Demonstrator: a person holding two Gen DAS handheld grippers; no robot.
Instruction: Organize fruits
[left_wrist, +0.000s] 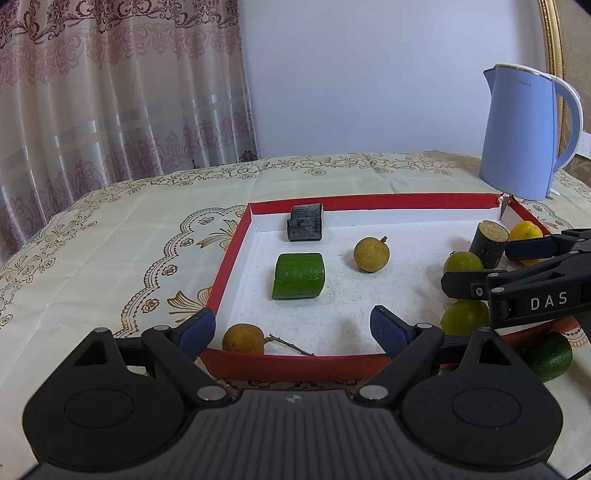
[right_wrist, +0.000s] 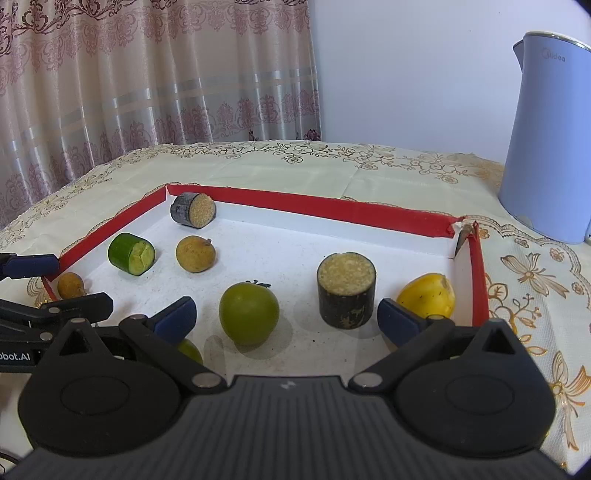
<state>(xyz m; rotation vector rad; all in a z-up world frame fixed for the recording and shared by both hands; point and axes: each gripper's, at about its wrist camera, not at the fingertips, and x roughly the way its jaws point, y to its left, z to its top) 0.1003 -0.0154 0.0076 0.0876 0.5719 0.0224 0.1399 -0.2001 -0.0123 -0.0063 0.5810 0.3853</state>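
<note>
Nearest, green round fruit (right_wrist: 248, 314) sits whole inside red-rimmed tray (right_wrist: 332, 208).

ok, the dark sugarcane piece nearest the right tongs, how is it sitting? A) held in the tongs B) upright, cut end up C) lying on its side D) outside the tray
B: the sugarcane piece stands on end inside the red tray, pale cut face up, ahead of the open right tongs and untouched.
</note>
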